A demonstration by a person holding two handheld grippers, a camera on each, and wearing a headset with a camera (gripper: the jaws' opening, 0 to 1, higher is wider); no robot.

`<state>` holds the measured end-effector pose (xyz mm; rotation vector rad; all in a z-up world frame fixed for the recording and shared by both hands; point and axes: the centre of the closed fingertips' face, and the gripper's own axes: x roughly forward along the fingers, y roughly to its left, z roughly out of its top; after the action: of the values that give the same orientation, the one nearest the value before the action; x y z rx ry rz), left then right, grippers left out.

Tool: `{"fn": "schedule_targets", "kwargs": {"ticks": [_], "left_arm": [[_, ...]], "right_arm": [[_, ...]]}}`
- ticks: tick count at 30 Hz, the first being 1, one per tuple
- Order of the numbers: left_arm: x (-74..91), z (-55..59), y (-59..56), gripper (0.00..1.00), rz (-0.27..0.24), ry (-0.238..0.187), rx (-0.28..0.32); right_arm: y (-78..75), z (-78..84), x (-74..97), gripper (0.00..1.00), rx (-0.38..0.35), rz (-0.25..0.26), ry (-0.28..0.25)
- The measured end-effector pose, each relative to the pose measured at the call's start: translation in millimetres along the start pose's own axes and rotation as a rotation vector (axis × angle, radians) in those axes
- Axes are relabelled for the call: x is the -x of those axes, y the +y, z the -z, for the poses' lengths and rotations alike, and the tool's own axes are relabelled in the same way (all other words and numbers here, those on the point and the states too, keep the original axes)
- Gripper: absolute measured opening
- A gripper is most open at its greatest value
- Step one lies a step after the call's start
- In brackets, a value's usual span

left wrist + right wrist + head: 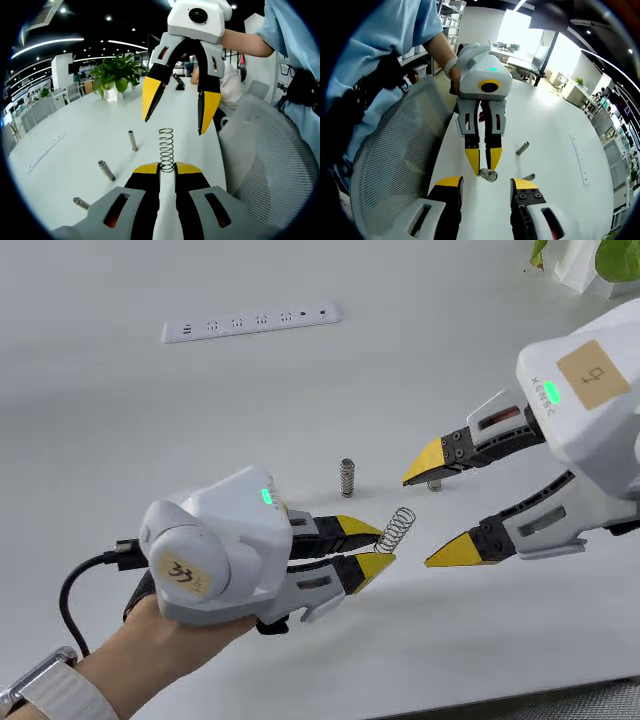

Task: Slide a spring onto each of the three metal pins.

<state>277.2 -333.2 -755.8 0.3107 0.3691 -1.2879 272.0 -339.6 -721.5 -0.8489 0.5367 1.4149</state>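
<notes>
Clamping a coiled silver metal spring in our left hand-held gripper, we are holding the right hand-held gripper with jaws apart over the white counter.

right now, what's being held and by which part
The left hand-held gripper pinches the small silver coiled metal spring by one end; the right hand-held gripper, open, holds nothing.

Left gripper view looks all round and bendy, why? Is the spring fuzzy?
Left gripper view: the fisheye lens curves the white table, yet the thin coiled metal spring looks sharp. Head view: even light, no bending, only soft shadows on that table.
</notes>
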Motion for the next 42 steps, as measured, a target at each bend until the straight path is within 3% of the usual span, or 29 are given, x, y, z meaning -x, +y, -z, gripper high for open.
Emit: {"fn": "schedule_targets", "kwargs": {"ticks": [5,18,28,42], "left_arm": [[-2.4,6.3,0.8,0.07,-0.009,0.053,-0.051],[1.1,8.3,2.4,0.07,-0.026,0.085,-0.092],[4.5,7.6,0.9,0.07,-0.034,0.071,-0.084],[4.5,3.7,-1.0,0.07,-0.031,0.048,-0.088]], "right_arm": [[-1.5,4.3,-5.5,0.33,0.008,-0.032,0.022],[5.9,10.3,-29.5,0.23,0.050,-0.126,0.077],[8.2,-4.3,-34.7,0.16,0.065,-0.155,0.062],[8.6,-1.4,-37.3,0.08,0.082,-0.175,0.077]]}}
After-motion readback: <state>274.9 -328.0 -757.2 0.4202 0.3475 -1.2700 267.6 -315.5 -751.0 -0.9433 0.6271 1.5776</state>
